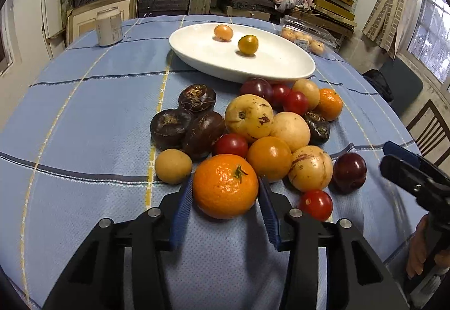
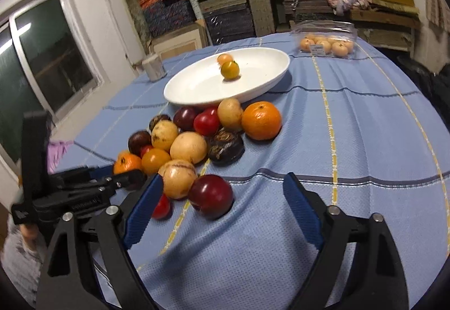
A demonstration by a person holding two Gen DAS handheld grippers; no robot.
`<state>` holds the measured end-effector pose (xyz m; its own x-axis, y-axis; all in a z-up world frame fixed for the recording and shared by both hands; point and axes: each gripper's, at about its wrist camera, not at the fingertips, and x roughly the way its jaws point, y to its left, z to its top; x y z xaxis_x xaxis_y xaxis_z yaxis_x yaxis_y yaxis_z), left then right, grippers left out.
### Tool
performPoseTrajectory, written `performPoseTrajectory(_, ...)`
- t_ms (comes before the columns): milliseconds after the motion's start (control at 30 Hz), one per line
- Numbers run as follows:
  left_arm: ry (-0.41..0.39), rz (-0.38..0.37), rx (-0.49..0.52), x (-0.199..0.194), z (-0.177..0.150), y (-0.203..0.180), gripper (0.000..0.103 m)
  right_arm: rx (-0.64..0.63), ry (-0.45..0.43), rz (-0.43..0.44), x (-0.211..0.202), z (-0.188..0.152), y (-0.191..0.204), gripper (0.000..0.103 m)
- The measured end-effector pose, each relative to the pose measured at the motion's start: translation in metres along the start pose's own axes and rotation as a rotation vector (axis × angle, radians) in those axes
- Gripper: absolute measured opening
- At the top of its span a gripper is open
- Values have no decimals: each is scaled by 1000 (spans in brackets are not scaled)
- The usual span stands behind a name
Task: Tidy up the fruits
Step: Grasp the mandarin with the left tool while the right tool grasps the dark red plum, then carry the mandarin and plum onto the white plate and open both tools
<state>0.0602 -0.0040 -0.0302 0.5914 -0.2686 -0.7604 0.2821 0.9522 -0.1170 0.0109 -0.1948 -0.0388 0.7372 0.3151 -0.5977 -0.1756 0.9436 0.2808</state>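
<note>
A heap of fruit lies on the blue checked tablecloth [image 1: 84, 118] in front of a white oval plate [image 1: 197, 56]. My left gripper [image 1: 225, 183] is shut on a large orange mandarin [image 1: 225, 191] at the heap's near edge, with a blue pad against each side. On the plate sit a small orange fruit [image 1: 223, 32] and a greenish-orange one [image 1: 248, 44]. My right gripper [image 2: 223, 183] stands open. A dark red plum [image 2: 211, 196] lies between its fingers, closer to the left one and touching neither. The right wrist view shows the left gripper [image 2: 123, 180] next to the mandarin [image 2: 126, 163].
Dark brown fruits [image 1: 182, 124], yellow ones, red tomatoes and a second mandarin [image 2: 261, 120] make up the heap. A pale can [image 1: 109, 27] stands at the far left. A clear box of small oranges [image 2: 326, 42] sits behind the plate. A chair [image 1: 430, 124] stands beside the table on the right.
</note>
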Motion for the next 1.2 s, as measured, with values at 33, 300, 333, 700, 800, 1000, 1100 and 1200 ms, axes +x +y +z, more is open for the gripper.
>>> performPoseTrajectory(33,-1,-1,5,-2,-2,0,46,-18,9,-2,2,-1,3,77)
performPoseTrajectory(300,-19,-47,-28,-11,-2,5,46,-98,79,0,24,-4,17,55)
performPoseTrajectory(333,-19,-51,-30,-11,-2,6,46,-100,82,-3,25,-4,17,55)
performPoseTrajectory(700,-16,-63,-29,-10,-3,4,46,-52,141,34,39,-4,6,40)
performPoseTrajectory(800,-24,-62,-40,-12,-1,5,46,-31,121,71,31,-1,4,39)
performPoseTrajectory(1000,-80,-58,-61,-30,54,16,46,-10,-15,91,-6,65,-1,39)
performPoseTrajectory(1100,-115,-42,-58,-25,95,17,46,-41,-69,73,-1,112,3,39)
performPoseTrajectory(1200,-82,-32,-49,5,126,16,46,-52,-49,36,31,133,0,39)
